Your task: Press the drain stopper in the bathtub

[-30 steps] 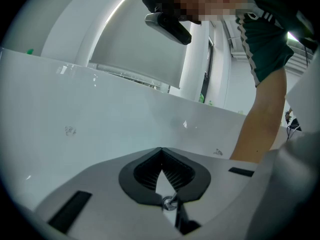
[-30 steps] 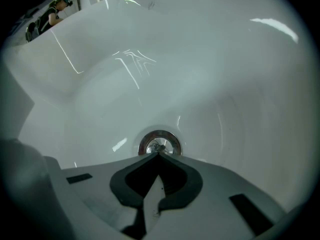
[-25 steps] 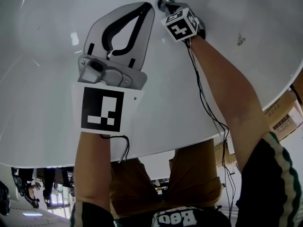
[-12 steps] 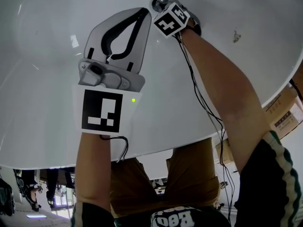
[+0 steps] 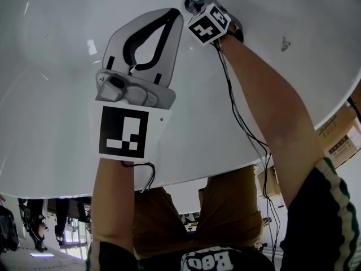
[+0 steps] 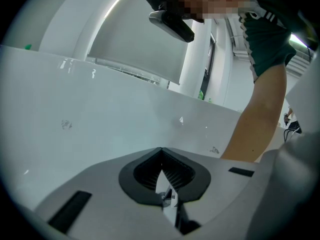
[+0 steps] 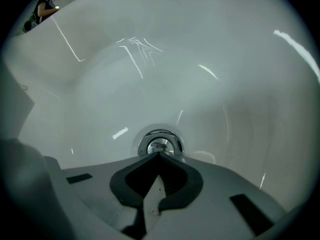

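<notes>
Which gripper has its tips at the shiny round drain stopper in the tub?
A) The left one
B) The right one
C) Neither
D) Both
B: in the right gripper view, the right gripper's closed tips sit at the edge of the chrome drain stopper, while the left gripper, also closed, hangs beside it over the bare white bathtub.

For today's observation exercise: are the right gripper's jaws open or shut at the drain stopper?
Shut: the right gripper has its jaws meeting at the tips, holding nothing, right at the drain stopper.
</notes>
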